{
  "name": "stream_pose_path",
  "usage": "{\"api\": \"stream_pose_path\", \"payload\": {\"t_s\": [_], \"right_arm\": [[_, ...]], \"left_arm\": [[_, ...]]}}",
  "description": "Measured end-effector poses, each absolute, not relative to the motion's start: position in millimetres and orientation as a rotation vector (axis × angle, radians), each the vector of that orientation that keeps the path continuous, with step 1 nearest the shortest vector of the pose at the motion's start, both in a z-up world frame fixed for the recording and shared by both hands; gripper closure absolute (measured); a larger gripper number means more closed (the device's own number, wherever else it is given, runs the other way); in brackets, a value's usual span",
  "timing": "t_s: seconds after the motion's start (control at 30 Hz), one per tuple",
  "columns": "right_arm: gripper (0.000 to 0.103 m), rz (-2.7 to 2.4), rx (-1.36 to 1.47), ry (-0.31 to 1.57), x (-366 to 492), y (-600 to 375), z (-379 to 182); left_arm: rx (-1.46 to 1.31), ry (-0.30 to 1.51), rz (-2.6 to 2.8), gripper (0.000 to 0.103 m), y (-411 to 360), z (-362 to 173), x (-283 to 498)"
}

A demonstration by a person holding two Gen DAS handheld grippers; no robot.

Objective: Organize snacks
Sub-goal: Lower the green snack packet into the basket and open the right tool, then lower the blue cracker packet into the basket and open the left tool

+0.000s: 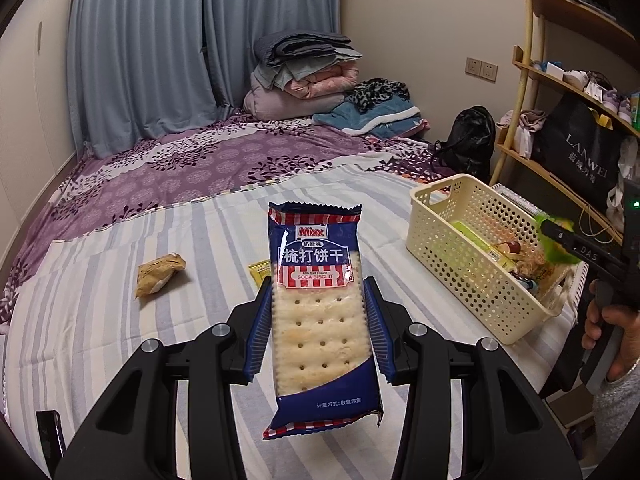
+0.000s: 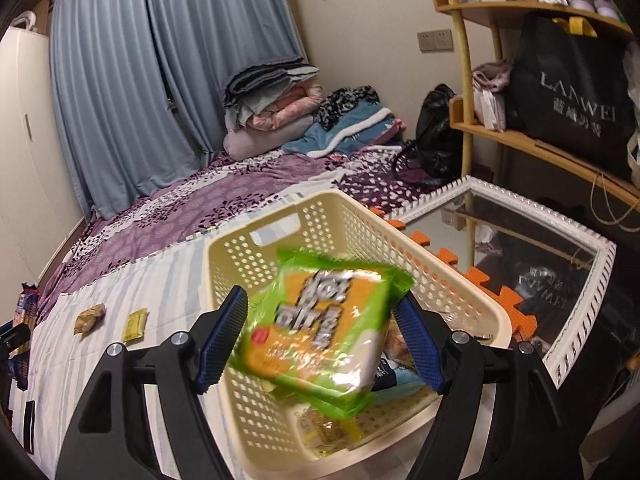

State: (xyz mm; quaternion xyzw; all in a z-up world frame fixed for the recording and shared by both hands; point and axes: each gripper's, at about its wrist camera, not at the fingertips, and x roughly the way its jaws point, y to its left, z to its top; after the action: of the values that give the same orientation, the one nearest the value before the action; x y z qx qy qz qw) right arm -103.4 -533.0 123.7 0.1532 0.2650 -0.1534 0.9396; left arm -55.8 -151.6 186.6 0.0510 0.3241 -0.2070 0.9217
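Green packet [image 2: 320, 328] hung over basket [image 2: 472, 296], our right gripper [image 2: 320, 332] loosening, pads barely touching | left gripper [image 1: 318, 320] clamped biscuits [image 1: 320, 312], farther from basket.

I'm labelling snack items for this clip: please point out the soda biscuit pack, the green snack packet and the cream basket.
soda biscuit pack [image 1: 318, 320], left wrist view, on the clear window showing the crackers.
green snack packet [image 2: 320, 328], right wrist view, on its orange front panel.
cream basket [image 1: 472, 216], left wrist view, on its perforated far wall.
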Motion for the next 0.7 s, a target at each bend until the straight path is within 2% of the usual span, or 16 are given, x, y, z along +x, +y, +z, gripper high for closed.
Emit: {"api": "stream_pose_path", "payload": {"t_s": [0.1, 0.37, 0.43, 0.7], "right_arm": [[0.023, -0.328, 0.345, 0.547, -105, -541, 117], [0.022, -0.357, 0.357, 0.526, -118, -553, 115], [0.019, -0.369, 0.359, 0.517, -123, -556, 115], [0.019, -0.438, 0.321, 0.501, -149, -565, 114]], "left_arm": [[0.115, 0.667, -0.437, 0.058, -159, 187, -57], [0.141, 0.669, -0.493, 0.058, -188, 189, -53], [0.148, 0.667, -0.519, 0.058, -199, 191, -53], [0.169, 0.674, -0.661, 0.058, -261, 192, -53]]}}
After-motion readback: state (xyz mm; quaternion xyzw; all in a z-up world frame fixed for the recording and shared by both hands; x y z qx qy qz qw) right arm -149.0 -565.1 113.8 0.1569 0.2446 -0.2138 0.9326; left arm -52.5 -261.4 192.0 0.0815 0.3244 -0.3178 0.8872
